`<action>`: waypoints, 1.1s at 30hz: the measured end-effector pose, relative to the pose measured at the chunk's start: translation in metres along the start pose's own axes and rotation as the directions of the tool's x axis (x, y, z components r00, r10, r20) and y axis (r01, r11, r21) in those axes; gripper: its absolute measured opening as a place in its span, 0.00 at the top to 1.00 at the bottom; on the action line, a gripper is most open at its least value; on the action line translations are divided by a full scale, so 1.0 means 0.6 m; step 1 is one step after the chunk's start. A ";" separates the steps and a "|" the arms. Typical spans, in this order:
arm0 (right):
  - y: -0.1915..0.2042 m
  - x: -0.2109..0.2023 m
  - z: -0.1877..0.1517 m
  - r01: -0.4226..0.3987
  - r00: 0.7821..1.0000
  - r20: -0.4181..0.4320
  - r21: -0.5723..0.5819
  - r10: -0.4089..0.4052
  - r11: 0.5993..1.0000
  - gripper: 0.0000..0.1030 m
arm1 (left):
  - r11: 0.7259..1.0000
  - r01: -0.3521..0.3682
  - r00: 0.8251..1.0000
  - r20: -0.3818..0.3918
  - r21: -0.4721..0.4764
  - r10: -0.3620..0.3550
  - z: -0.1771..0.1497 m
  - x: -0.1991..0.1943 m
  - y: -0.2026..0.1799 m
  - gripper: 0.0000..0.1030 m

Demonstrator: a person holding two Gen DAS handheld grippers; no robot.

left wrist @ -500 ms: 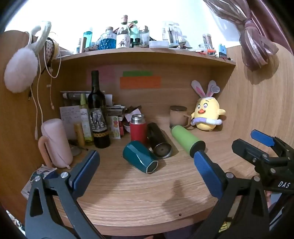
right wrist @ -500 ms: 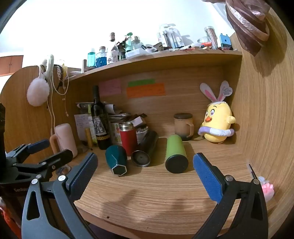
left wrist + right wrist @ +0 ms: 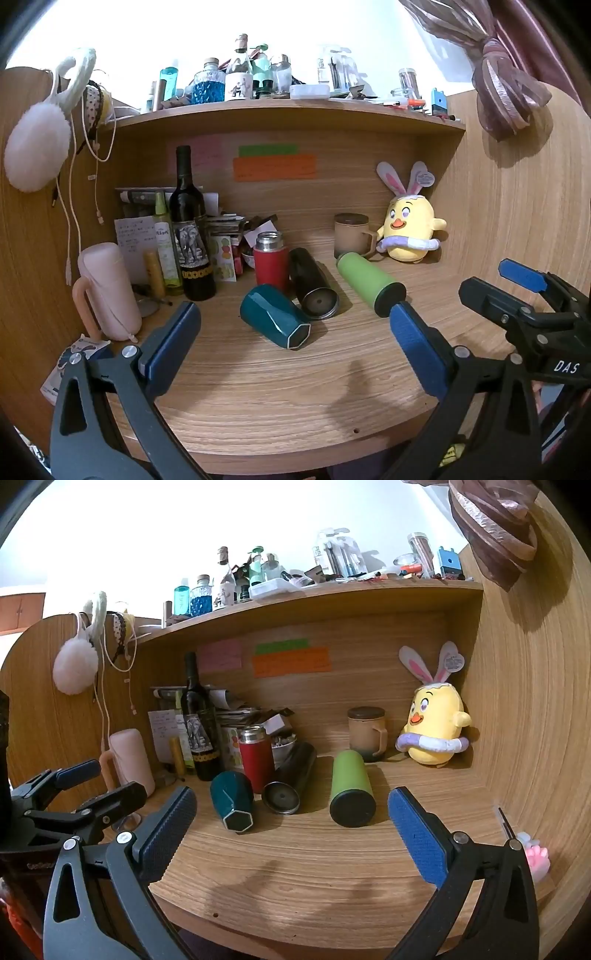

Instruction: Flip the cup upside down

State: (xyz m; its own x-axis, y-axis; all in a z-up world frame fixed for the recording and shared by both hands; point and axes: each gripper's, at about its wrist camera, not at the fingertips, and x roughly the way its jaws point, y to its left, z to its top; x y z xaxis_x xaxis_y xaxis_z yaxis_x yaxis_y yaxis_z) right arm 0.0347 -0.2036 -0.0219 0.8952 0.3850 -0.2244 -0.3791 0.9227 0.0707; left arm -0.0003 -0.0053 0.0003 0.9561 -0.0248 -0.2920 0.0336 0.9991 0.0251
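Three cups lie on their sides on the wooden desk (image 3: 280, 398): a teal faceted cup (image 3: 273, 315) (image 3: 232, 801), a black steel tumbler (image 3: 312, 288) (image 3: 291, 779) and a green tumbler (image 3: 367, 282) (image 3: 351, 786). A red flask (image 3: 270, 258) (image 3: 255, 757) stands upright behind them. My left gripper (image 3: 295, 339) is open and empty, in front of the teal cup. My right gripper (image 3: 291, 819) is open and empty, in front of the black and green tumblers. Each gripper shows at the edge of the other's view.
A wine bottle (image 3: 190, 229), a pink mug (image 3: 107, 291), a brown lidded mug (image 3: 351, 234) and a yellow plush chick (image 3: 408, 229) stand at the back. A cluttered shelf (image 3: 295, 107) hangs overhead. A wooden wall (image 3: 532, 738) closes the right side.
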 end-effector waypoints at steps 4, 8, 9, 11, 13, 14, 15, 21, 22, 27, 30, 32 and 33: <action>-0.001 0.001 0.000 0.000 1.000 0.000 0.001 0.000 1.000 0.00 | 1.000 0.000 1.000 0.002 0.000 0.000 -0.002 0.000 -0.002 0.00; 0.001 0.003 0.001 -0.001 1.000 0.001 0.002 0.001 1.000 0.00 | 1.000 -0.001 1.000 0.001 -0.001 0.001 0.000 -0.002 -0.004 0.00; 0.001 0.004 0.001 -0.002 1.000 0.002 0.002 0.002 1.000 0.00 | 1.000 -0.001 1.000 0.001 -0.001 0.001 0.000 -0.002 -0.004 0.00; -0.002 -0.002 0.001 -0.001 1.000 0.003 0.000 0.001 1.000 0.00 | 1.000 -0.002 1.000 0.001 -0.001 0.002 0.000 -0.002 -0.004 0.00; -0.002 -0.001 0.001 -0.002 1.000 0.002 0.000 0.002 1.000 0.00 | 1.000 -0.004 1.000 0.002 -0.004 0.004 0.001 -0.002 -0.004 0.00; 0.000 -0.001 0.001 -0.002 1.000 0.003 0.000 0.002 1.000 0.00 | 1.000 -0.003 1.000 0.001 -0.006 0.003 0.001 -0.002 -0.004 0.00; -0.003 -0.002 0.002 -0.001 1.000 0.003 -0.001 0.001 1.000 0.00 | 1.000 -0.002 1.000 0.001 -0.008 0.002 0.001 -0.002 -0.004 0.00; -0.001 -0.002 0.004 -0.001 1.000 0.004 -0.001 0.001 1.000 0.00 | 1.000 -0.002 1.000 0.000 -0.007 0.002 -0.001 -0.002 -0.002 0.00; 0.000 -0.001 0.003 -0.002 1.000 0.004 -0.002 0.002 1.000 0.00 | 1.000 0.000 1.000 0.001 -0.008 0.000 -0.001 -0.002 -0.002 0.00; -0.002 -0.003 0.003 -0.002 1.000 0.005 -0.003 0.002 1.000 0.00 | 1.000 0.000 1.000 0.002 -0.001 0.000 -0.002 -0.002 -0.003 0.00; -0.002 -0.003 0.002 -0.001 1.000 0.006 -0.003 0.001 1.000 0.00 | 1.000 0.000 1.000 0.003 0.004 0.000 -0.003 -0.002 -0.005 0.00; -0.002 -0.003 0.002 -0.001 1.000 0.006 -0.002 0.001 1.000 0.00 | 1.000 0.001 1.000 0.003 0.003 -0.001 -0.003 -0.002 -0.005 0.00; -0.001 -0.004 0.006 -0.001 1.000 0.007 -0.001 0.001 1.000 0.00 | 1.000 0.000 1.000 0.003 0.003 0.000 -0.003 -0.002 -0.005 0.00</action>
State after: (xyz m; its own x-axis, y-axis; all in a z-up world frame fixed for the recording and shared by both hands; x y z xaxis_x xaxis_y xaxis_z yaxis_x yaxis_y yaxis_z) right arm 0.0333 -0.2050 -0.0179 0.8965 0.3860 -0.2176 -0.3801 0.9223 0.0702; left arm -0.0023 -0.0085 -0.0013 0.9569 -0.0252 -0.2894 0.0347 0.9990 0.0276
